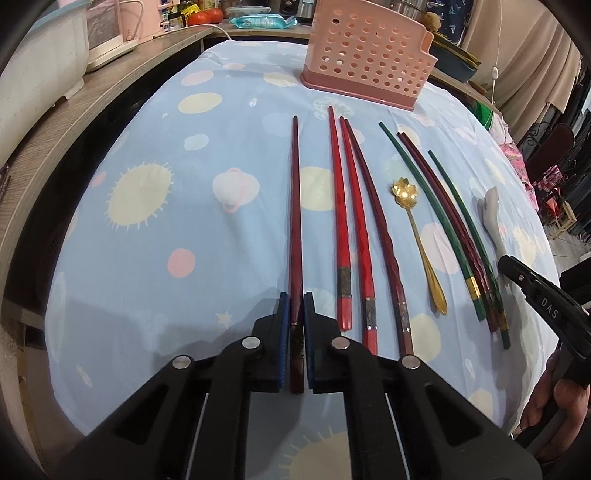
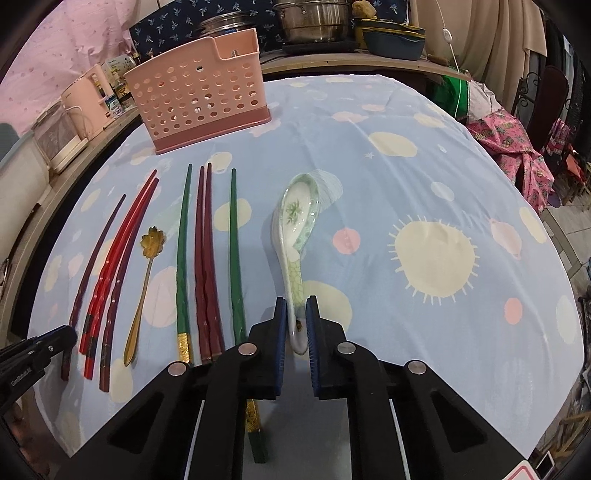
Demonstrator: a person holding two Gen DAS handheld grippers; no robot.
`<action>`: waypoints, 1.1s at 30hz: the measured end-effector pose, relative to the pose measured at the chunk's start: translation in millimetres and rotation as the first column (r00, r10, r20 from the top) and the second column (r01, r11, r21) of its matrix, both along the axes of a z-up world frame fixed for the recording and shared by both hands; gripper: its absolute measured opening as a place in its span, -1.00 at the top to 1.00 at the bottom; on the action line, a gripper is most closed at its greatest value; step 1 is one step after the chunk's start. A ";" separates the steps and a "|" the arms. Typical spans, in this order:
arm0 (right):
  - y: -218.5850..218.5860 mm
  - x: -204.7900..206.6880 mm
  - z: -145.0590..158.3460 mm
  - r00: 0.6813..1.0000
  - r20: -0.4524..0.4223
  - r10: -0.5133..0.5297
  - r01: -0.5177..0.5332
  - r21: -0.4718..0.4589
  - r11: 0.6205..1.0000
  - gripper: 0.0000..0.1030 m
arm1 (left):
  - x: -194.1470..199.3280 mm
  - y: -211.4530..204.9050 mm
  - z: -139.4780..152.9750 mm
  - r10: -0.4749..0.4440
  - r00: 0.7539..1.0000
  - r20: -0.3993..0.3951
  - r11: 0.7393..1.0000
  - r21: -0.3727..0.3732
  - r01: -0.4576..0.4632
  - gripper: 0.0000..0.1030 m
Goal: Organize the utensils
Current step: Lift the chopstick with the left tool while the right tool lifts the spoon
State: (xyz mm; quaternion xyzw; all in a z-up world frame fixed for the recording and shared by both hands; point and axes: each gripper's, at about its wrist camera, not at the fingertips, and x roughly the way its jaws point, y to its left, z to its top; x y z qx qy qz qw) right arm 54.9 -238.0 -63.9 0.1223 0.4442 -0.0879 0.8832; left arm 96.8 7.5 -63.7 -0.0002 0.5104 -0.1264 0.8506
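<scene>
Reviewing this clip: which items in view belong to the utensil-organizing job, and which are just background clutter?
Part of the job:
pink holder
dark red chopstick, in the left gripper
ceramic spoon, in the right gripper
red chopsticks
green chopsticks
gold spoon

Lying about:
steel pots
tomatoes
pink appliance

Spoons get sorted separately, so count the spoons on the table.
2. A gold flower-shaped spoon lies among the chopsticks. A ceramic soup spoon lies at the row's right end, its handle gripped by the right claw. None seems hidden.
</scene>
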 end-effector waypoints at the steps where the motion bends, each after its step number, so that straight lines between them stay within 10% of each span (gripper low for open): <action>1: 0.4 -3.8 2.1 1.000 0.005 0.001 -0.001 0.002 1.000 0.81 | -2.6 1.1 2.5 0.001 1.000 0.005 1.000 -0.004 -0.001 0.86; 13: -1.1 -38.9 63.1 0.989 0.147 0.003 -0.008 0.034 0.999 0.88 | -17.3 9.0 65.4 0.004 0.989 0.149 0.998 -0.059 0.005 0.87; 24: -6.4 -19.8 124.0 0.958 0.285 0.038 -0.047 0.023 0.999 0.99 | 16.9 -2.6 159.1 0.002 0.925 0.380 0.994 -0.099 0.039 0.87; 33: -22.0 -15.6 109.9 0.971 0.239 0.000 -0.002 0.008 1.000 0.83 | 34.3 -2.1 167.5 0.023 0.918 0.396 0.993 -0.114 0.024 0.87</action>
